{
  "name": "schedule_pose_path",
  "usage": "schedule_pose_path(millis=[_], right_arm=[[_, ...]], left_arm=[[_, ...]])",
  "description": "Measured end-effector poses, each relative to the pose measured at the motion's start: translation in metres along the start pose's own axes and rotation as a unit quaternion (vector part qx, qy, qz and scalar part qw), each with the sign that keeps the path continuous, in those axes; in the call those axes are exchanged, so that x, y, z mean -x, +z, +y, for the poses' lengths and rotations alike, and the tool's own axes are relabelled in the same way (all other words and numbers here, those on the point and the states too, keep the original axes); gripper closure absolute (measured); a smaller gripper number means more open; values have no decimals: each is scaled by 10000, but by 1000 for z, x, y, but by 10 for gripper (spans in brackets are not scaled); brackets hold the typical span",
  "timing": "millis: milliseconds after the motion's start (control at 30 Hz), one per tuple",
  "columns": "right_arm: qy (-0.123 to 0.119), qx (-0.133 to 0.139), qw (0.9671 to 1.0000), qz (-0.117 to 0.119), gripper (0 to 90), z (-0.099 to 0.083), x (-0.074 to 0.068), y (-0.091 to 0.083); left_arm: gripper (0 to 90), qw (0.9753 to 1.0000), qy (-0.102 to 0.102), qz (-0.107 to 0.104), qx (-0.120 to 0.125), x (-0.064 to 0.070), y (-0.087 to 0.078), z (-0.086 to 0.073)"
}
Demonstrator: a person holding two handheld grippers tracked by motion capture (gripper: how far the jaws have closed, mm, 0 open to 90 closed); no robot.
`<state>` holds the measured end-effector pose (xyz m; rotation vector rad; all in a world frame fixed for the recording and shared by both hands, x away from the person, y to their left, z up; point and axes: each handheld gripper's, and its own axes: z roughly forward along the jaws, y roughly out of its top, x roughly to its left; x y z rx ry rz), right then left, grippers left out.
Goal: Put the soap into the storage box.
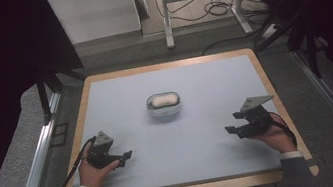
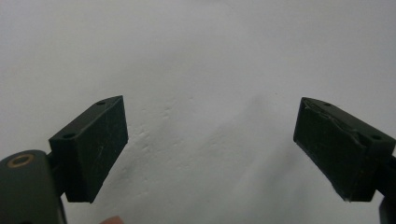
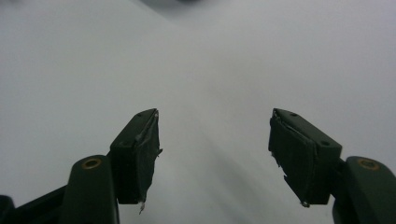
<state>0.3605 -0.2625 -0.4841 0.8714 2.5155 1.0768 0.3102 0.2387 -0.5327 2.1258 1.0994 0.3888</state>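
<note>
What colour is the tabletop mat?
Pale blue-grey mat, wood-edged, clearest in the high view.

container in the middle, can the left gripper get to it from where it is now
Probably yes. The left gripper is open and holds nothing, and the container sits alone mid-table, ahead and to its right. Only bare mat lies between them. The right gripper is off at the far side.
</note>
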Motion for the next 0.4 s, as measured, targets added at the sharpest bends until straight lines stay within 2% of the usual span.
schedule_pose_path(millis=[167,400], right_arm=[[18,134,9999,-101,329,-1,1,-5],[43,163,9998,-120,315,-4,0,-5]], left_arm=[[104,10000,16,10,-22,1,1,0],[104,10000,22,14,-14,1,1,0]])
